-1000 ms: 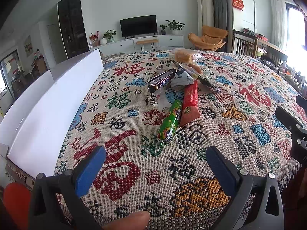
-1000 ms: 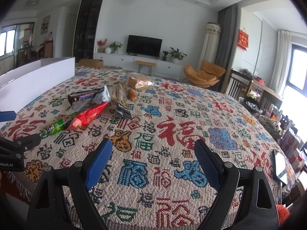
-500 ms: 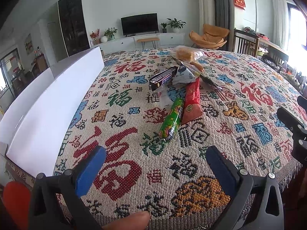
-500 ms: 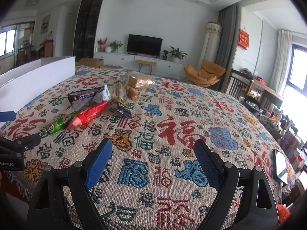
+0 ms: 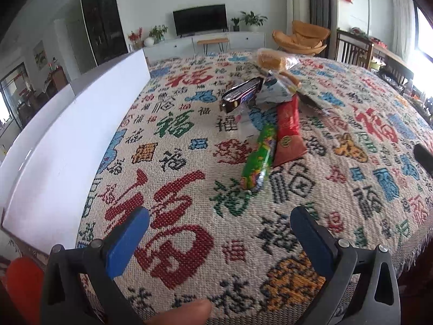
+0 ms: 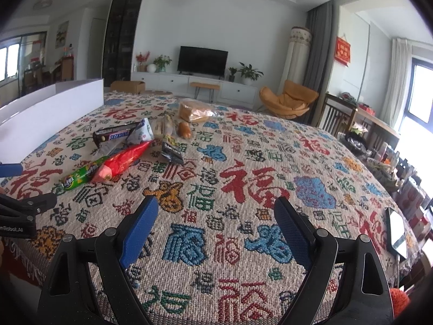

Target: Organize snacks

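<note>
A heap of snacks lies mid-table on the patterned cloth: a green tube pack (image 5: 257, 162) (image 6: 81, 175), a red pouch (image 5: 288, 131) (image 6: 125, 160), a Snickers bar (image 5: 242, 94) (image 6: 115, 135), a white-blue packet (image 5: 273, 92) (image 6: 143, 133), a small dark packet (image 6: 171, 153) and a bag of bread (image 5: 273, 61) (image 6: 199, 111). My left gripper (image 5: 219, 222) is open, low over the near edge, short of the green tube. My right gripper (image 6: 216, 214) is open and empty, to the right of the heap.
A long white box (image 5: 62, 140) (image 6: 51, 103) stands along the table's left side. A phone (image 6: 396, 231) lies near the right edge. Chairs and a cluttered side table stand to the right. The left gripper's body shows at the right wrist view's left edge (image 6: 19, 214).
My left gripper has edged forward toward the snack heap, which now looks slightly nearer. The right gripper has stayed still.
</note>
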`<state>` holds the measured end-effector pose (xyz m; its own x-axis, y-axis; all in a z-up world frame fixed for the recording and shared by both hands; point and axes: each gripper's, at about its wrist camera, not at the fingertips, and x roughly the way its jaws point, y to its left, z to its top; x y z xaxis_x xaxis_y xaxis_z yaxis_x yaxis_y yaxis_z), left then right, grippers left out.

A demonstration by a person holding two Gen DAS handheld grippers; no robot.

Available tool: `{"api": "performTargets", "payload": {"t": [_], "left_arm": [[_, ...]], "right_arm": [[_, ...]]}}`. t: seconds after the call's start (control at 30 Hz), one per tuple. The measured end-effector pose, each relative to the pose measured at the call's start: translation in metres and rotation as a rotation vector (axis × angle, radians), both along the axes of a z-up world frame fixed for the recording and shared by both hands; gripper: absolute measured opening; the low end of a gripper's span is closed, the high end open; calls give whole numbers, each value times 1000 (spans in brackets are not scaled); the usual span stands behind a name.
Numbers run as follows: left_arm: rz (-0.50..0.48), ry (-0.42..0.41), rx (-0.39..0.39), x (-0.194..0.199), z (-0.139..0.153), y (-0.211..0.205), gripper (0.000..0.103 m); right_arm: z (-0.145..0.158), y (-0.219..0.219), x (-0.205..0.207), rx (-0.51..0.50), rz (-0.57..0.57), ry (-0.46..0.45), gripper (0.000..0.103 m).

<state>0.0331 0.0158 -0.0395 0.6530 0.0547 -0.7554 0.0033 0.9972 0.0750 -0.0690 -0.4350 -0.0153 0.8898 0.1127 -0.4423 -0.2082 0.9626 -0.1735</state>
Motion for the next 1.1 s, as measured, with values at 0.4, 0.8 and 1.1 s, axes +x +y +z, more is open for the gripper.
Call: {"api": "performTargets", "payload": {"t": [0.4,0.8,1.1], "left_arm": [[7,210,-75,56,-25,36,103],[16,257,-71,157,-25,44,103],[-17,89,-78,204,-28,47,103]], "right_arm": [[-27,-54,106,126,-110,481,90],[-35,-37,205,107,-167,486,91],[-37,-34,213,118,-184,425,92]]}}
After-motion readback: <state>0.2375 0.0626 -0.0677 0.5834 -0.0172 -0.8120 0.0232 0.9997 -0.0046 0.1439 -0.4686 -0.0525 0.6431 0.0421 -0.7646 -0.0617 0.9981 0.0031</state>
